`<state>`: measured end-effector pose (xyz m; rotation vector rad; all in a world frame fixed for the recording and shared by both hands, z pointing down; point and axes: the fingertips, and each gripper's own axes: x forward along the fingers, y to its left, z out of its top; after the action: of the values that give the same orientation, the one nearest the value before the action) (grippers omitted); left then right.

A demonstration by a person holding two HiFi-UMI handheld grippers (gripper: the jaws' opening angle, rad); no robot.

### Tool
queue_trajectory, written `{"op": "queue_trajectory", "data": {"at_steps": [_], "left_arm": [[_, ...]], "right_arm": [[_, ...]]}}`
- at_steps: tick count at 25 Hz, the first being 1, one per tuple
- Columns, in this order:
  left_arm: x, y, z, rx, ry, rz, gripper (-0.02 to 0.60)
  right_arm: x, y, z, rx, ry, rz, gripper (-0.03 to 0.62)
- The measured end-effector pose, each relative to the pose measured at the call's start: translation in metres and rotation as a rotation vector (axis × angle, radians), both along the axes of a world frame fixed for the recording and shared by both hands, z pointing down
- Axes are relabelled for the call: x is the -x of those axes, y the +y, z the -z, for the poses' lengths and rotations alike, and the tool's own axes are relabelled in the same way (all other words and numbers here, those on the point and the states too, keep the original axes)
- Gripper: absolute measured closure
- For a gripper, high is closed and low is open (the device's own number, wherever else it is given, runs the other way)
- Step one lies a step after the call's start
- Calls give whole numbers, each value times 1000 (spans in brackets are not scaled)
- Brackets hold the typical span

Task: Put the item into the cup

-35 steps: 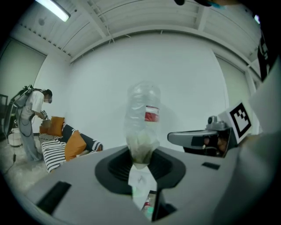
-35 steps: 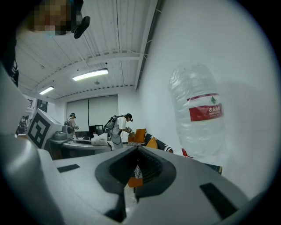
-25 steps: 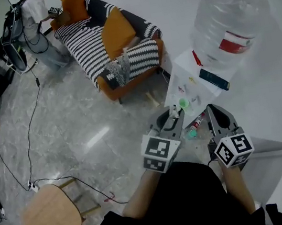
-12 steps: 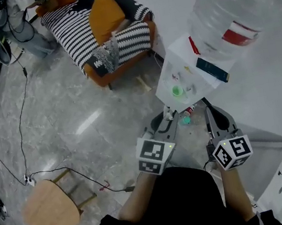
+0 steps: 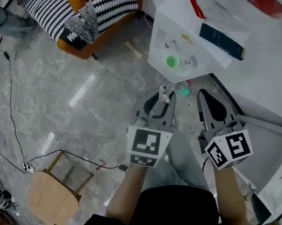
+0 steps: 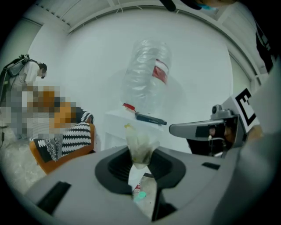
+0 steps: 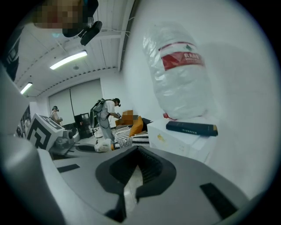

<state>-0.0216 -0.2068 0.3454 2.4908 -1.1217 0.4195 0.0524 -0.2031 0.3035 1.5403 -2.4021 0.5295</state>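
Pinching a small clear packet (image 5: 165,96) at its tips, the left gripper (image 5: 165,91) in the head view hangs over the floor just short of the white table (image 5: 173,32). The green cup (image 5: 173,62) stands on that table near its front edge, apart from the packet and beyond it. A dark book (image 5: 220,41) lies farther back on the tabletop. The right gripper (image 5: 204,95) hangs beside the left one, level with it, with its jaws drawn close. A little bottle (image 5: 183,92) with a teal cap lies on the floor between the two grippers' tips. A striped sofa (image 5: 77,13) stands at the top left, a wooden stool (image 5: 51,196) at the lower left, and a cable (image 5: 11,98) trails over the floor.

From the left gripper view, the jaws stand partly apart, and their pads press the packet (image 6: 140,147) from both sides. It sticks up above them, crumpled, with something yellowish inside. Behind it are the table (image 6: 115,125), the book (image 6: 150,118) and a big water jug (image 6: 147,79) on top. The cup cannot be made out here.

From the right gripper view, the jaws are pressed almost together, leaving only a thin slit that shows floor, with nothing held. The jug (image 7: 178,72) and book (image 7: 191,128) sit at right.
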Motion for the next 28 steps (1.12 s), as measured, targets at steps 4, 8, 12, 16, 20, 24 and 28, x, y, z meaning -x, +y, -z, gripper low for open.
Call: {"op": "queue_trajectory", "data": {"at_steps": [4,8,12,16,20,24,28], "left_arm": [[-18,-20,-51,5,-24,-21,492],[-21,-30,-98,-2,-111,-40,492],[-28,-34,-129,-5,-143,-77,492],[-33,-36,-155,-10,-178,-122,492],[-26,-46,-182,-87,-275,-149,492],[-29,-52,-196,-81,-254,-152,492],[-38,-59,-204,-115,-186,-197,492]], "right_arm": [[-15,-11,-51,30,-23,-38,585],[-24,-8,-98,61,-16,-48,585],[-33,-4,-146,95,-22,-63,585],[-38,0,-185,122,-56,-88,585],[-38,1,-203,128,-77,-112,585],[-40,10,-212,141,-86,-118,585],[-37,11,-223,140,-110,-126,585]]}}
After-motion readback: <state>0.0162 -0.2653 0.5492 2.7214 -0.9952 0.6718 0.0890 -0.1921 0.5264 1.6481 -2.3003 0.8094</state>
